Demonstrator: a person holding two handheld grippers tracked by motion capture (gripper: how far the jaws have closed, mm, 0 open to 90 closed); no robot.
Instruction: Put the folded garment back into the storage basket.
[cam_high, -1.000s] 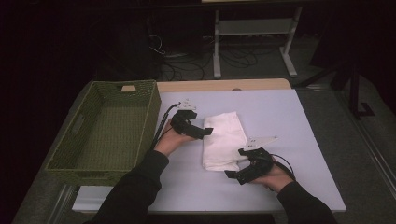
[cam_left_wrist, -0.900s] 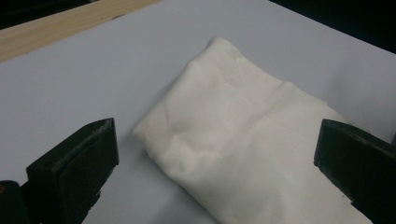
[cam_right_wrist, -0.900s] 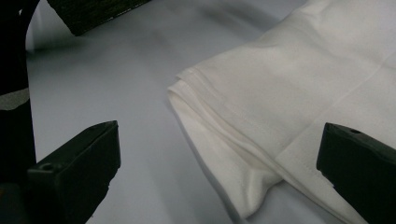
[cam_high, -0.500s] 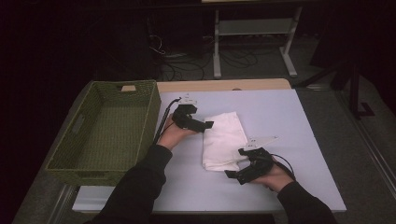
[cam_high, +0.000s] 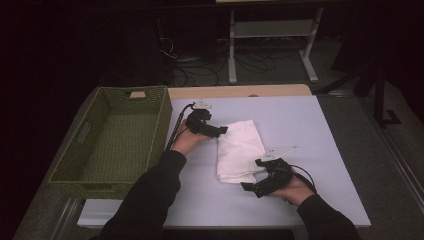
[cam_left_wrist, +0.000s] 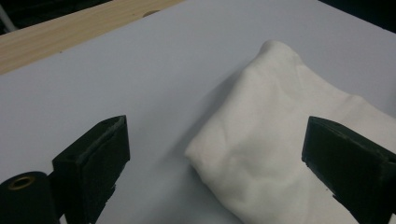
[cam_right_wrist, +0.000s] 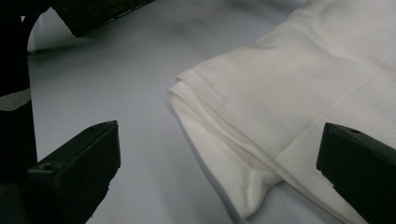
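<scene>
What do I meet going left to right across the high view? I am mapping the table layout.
Basket → left gripper → cloth → right gripper

The room beyond my surface is dark, its pale top lit and edged at the far side by a wooden strip. At the upper middle of the frame, cables tangle on the grey floor beside a light metal-legged stand.
</scene>
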